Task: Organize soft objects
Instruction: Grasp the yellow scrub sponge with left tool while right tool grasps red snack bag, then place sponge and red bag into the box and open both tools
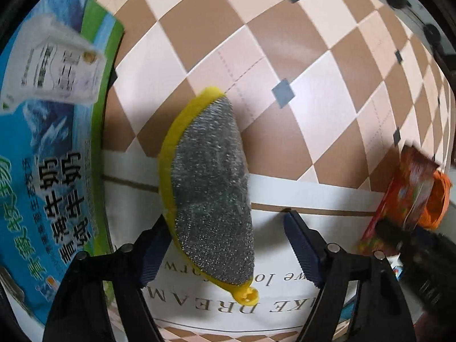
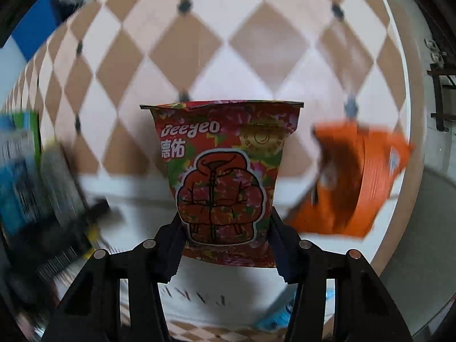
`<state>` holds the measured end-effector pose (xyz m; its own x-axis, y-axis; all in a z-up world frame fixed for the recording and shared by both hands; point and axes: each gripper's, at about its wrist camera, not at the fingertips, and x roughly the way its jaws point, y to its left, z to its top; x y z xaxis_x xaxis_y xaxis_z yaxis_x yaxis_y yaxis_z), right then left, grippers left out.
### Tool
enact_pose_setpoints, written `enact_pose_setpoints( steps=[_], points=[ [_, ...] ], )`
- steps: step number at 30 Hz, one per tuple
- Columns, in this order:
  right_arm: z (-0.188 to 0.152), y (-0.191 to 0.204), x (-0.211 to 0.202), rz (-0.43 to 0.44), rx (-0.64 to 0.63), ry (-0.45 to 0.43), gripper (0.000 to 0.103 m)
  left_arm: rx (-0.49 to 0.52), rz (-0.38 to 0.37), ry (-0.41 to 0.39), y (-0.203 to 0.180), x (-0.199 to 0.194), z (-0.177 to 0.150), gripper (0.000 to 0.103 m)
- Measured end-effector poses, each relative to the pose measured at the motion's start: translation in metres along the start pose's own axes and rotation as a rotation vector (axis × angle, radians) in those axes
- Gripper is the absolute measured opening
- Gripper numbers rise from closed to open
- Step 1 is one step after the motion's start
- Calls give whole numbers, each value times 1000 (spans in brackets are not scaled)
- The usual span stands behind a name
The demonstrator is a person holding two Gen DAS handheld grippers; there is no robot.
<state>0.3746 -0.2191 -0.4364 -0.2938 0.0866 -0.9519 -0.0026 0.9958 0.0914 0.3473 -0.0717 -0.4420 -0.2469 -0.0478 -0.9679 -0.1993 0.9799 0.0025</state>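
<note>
In the left wrist view a yellow-backed grey scouring sponge (image 1: 212,196) hangs against my left gripper's (image 1: 228,245) left finger (image 1: 154,253). The right finger (image 1: 305,250) stands well apart from it, so the gripper is open. In the right wrist view my right gripper (image 2: 226,245) is shut on a red floral Deeyeo soft pack (image 2: 225,176), held upright above the table. The same pack shows at the right edge of the left wrist view (image 1: 410,196).
A blue and green printed pack (image 1: 48,148) fills the left side. An orange pack (image 2: 359,179) lies to the right of the red one. The tablecloth (image 1: 285,57) is brown and cream checked with a white lettered border. The table's round edge (image 2: 410,131) curves at the right.
</note>
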Motion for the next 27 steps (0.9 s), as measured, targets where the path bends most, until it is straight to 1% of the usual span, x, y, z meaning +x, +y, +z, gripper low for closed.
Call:
enact_pose_setpoints(
  steps=[2, 4, 7, 9, 10, 14, 16, 17, 21, 23, 24, 25, 27],
  points=[
    [-8, 1, 2, -7, -9, -6, 55, 27, -7, -6, -4, 0, 2, 77],
    [-11, 2, 2, -10, -4, -21, 56, 50, -45, -9, -4, -2, 4, 77],
    [-13, 2, 3, 1, 17, -28, 59, 101, -89, -39, -15, -13, 5, 78],
    [-18, -6, 1, 14, 35, -32, 60, 131, -108, -40, -18, -15, 5, 78],
    [-18, -7, 1, 20, 42, -32, 60, 130, -111, -36, -17, -15, 6, 78],
    [-22, -21, -6, 36, 72, -44, 61, 124, -62, 0, -8, -10, 7, 78],
    [-24, -24, -9, 36, 76, -54, 61, 148, -22, -2, -5, -4, 1, 78],
    [-24, -24, -10, 34, 76, -56, 61, 155, 1, -6, -2, 2, -9, 78],
    [-23, -22, -9, 18, 89, -59, 61, 150, 16, -12, -5, 11, -7, 78],
    [-19, -18, -7, 9, 101, -59, 61, 162, 40, -56, -9, 8, -8, 67],
    [-20, -18, -8, 6, 112, -66, 58, 174, 39, -75, -11, 5, -9, 49],
    [-21, -18, -10, -1, 120, -77, 54, 182, 38, -83, -12, 2, -11, 43],
    [-25, -18, -13, -2, 132, -97, 49, 185, 25, -88, -14, -3, -15, 42]
  ],
)
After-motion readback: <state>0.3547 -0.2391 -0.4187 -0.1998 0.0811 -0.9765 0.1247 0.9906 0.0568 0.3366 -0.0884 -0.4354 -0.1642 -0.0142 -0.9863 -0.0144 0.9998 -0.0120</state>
